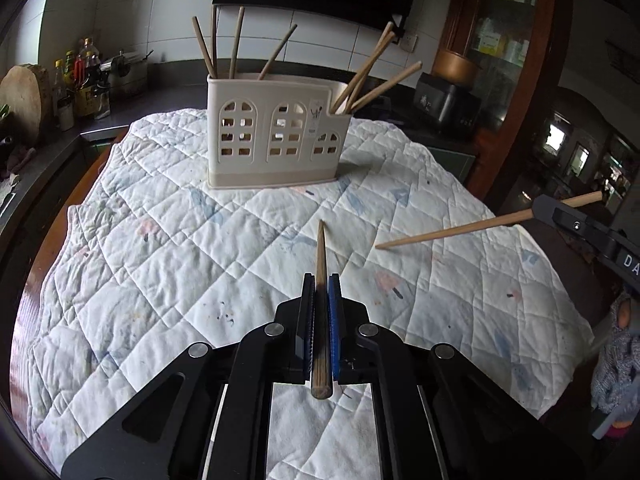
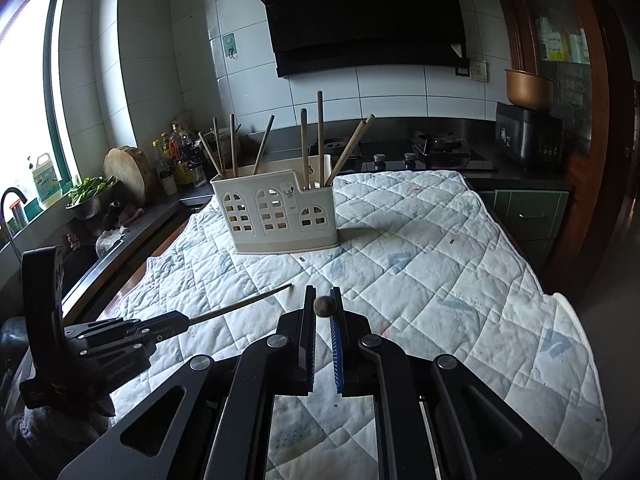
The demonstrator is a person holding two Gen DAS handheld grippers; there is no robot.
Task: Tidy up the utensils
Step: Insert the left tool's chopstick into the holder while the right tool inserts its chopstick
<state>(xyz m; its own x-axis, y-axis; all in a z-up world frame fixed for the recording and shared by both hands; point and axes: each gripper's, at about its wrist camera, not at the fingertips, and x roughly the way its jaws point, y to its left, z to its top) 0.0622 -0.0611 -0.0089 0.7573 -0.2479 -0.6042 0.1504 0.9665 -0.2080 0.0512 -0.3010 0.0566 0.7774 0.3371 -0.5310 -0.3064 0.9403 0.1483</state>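
The left hand-held gripper (image 1: 321,280) is clamped on a thin brown wooden chopstick (image 1: 321,264) pointing toward a cream utensil holder (image 1: 276,136) with arched cut-outs, standing at the far side of the quilt-covered desk (image 1: 160,260). The right hand-held gripper (image 2: 323,292) pinches a second chopstick (image 2: 324,306) crosswise. More chopsticks (image 2: 320,132) stand in the holder.

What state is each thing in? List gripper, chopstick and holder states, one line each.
Left gripper: shut on a chopstick.
Left chopstick: held lengthwise between the fingers, tip forward.
Right gripper: shut on a chopstick.
Right chopstick: held crosswise, above the quilt.
Utensil holder: upright on the quilt, chopsticks standing in its compartments.
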